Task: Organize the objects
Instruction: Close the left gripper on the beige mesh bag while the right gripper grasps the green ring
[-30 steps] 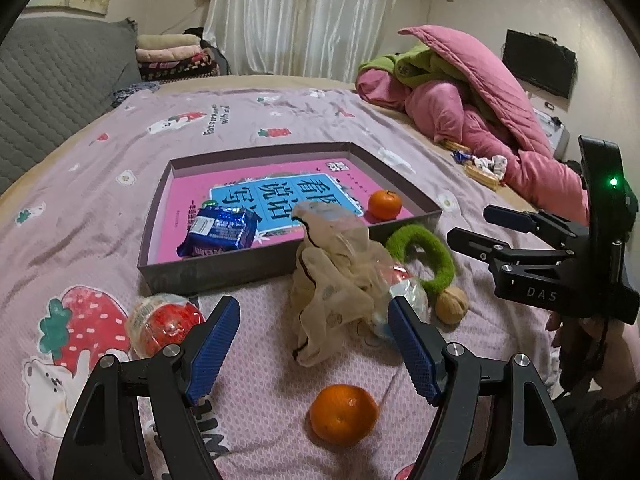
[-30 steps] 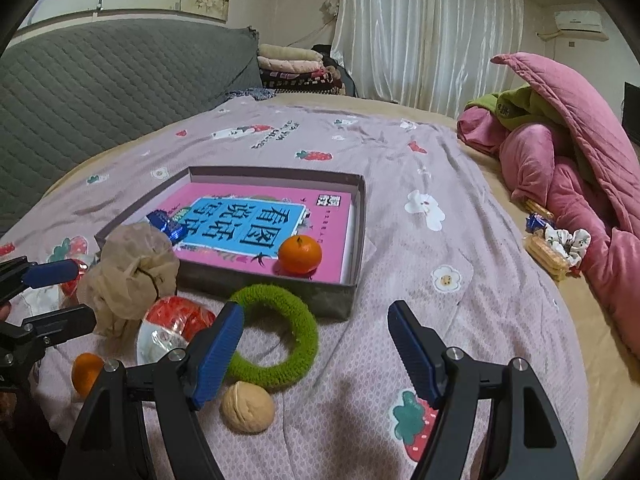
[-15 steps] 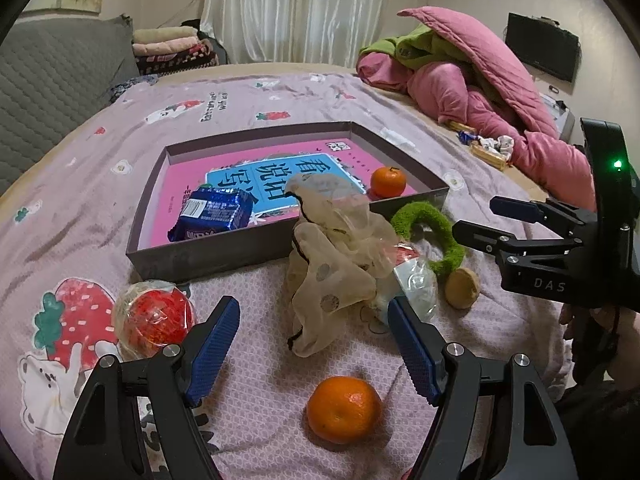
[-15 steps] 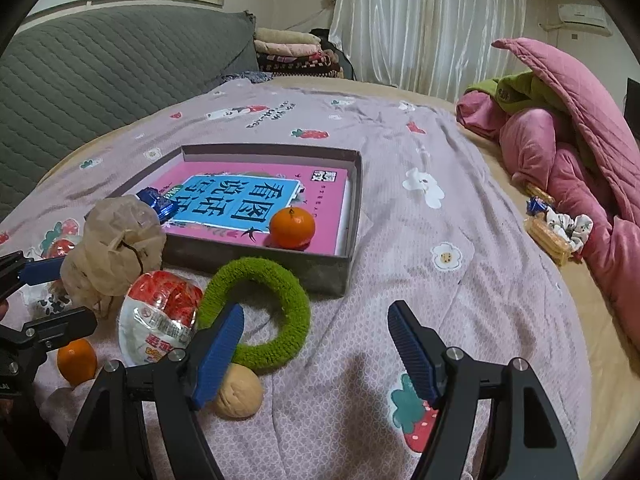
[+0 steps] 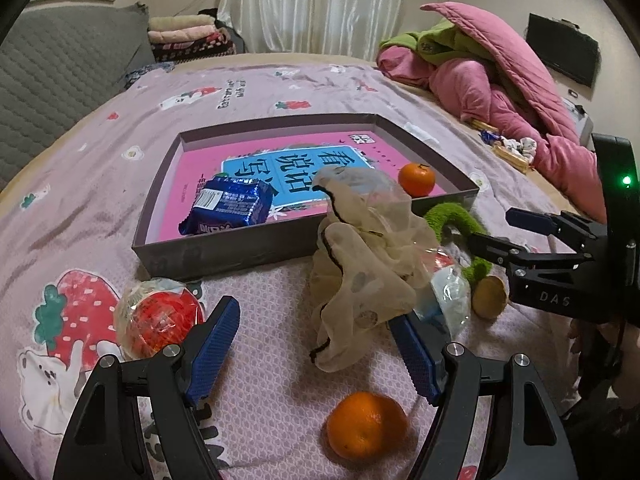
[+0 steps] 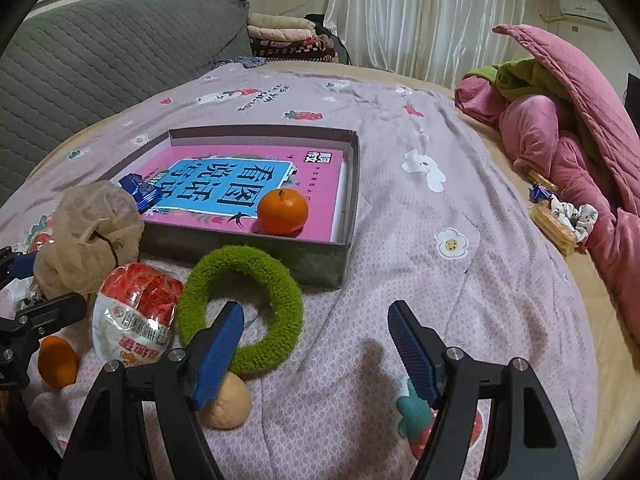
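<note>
Walnut (image 6: 226,404) half behind hand-held gripper (image 6: 316,348)

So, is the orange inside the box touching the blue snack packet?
Apart. In the left wrist view the orange sits at the box's right side and the blue snack packet at its left, with the open pink book cover between them.

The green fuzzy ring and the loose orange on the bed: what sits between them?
In the right wrist view, a red-and-white wrapped snack lies between the green ring and the loose orange.
</note>
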### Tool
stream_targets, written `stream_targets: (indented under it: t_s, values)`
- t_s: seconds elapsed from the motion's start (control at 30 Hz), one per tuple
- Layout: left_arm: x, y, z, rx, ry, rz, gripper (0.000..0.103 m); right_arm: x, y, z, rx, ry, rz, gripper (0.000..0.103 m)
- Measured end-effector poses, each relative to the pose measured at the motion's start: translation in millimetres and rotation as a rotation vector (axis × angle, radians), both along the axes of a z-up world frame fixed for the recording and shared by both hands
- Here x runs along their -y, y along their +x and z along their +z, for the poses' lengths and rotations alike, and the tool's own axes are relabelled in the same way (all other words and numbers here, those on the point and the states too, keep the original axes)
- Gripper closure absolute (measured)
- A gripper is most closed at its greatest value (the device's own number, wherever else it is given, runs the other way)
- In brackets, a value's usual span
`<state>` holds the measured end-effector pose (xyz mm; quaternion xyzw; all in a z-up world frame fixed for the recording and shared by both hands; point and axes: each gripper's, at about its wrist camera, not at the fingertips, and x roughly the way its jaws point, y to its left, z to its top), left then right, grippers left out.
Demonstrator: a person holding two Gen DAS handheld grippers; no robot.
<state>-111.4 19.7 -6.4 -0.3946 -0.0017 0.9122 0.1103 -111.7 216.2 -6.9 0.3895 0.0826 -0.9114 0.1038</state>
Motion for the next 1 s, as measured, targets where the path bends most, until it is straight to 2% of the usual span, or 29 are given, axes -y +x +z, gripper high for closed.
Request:
stream_targets:
  t_s: [0.17, 0.43, 0.67, 0.83, 1.0]
  values:
    - [-3, -5, -2, -0.002, -0.014, 0.012, 0.025, 6, -6, -7, 0.013, 0.027, -0.012, 0.029]
    - [-6, -12, -5, 0.015, 0.010, 0.016, 0.026, 10, -18, -15, 0.049, -0.001, -0.004, 0.053]
    - [-9, -20, -10, 0.044, 0.022, 0.024, 0.032, 12, -22, -17, 0.061, -0.022, -0.010, 0.060]
    - [-10, -22, -11, 0.045, 0.020, 0.025, 0.035, 12, -23, -16, 0.059, -0.007, -0.011, 0.071]
    - [-10, -26, -13, 0.055, 0.026, 0.027, 0.046, 13, -22, -14, 0.045, 0.004, -0.011, 0.078]
